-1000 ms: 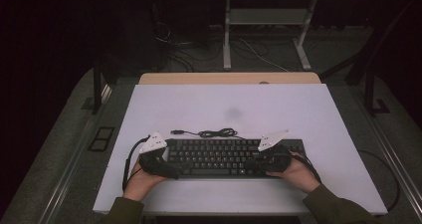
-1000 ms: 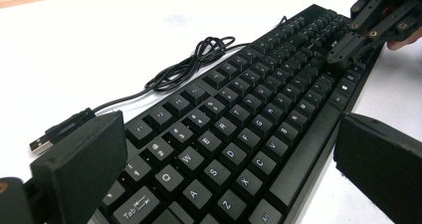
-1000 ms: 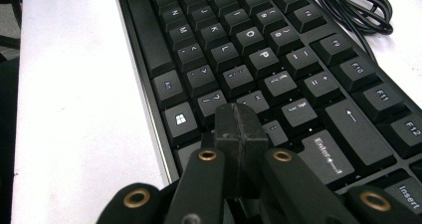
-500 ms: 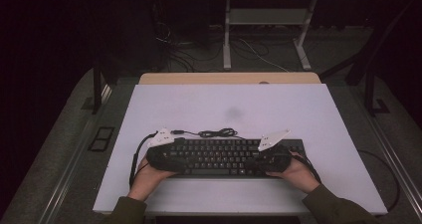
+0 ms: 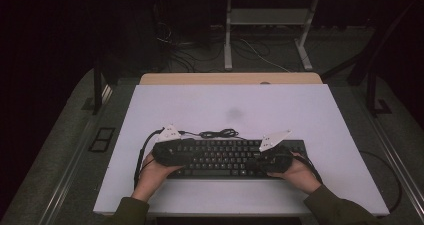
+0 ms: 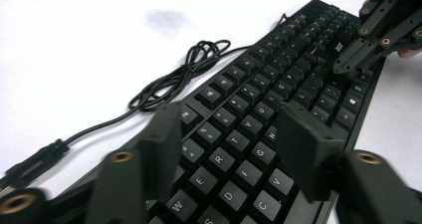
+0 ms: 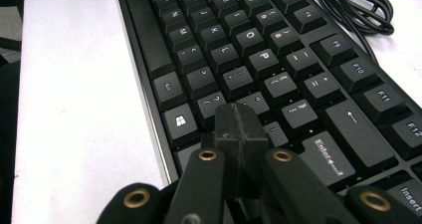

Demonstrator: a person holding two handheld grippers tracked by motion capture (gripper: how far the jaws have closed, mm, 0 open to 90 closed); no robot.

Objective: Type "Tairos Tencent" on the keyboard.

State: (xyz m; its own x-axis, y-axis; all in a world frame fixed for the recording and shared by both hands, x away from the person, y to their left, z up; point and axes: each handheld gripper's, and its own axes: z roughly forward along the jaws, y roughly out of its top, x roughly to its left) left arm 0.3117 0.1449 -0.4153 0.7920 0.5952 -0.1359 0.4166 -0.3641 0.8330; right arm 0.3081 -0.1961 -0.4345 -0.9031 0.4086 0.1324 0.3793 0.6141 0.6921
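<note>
Left claw (image 5: pixel 186 151) shifted rightward onto keyboard's left end since earlier frames, jaws just closing, half-spread above letter keys, pads not pressing, nothing gripped. Keyboard (image 5: pixel 227 157) flat on tabletop (image 5: pixel 280 105), lower centre of high view. Right claw (image 7: pixel 240 129) clenched, tips together, resting on keys near Enter. Coiled cable (image 5: pixel 218 133) just behind keyboard's upper edge.
</note>
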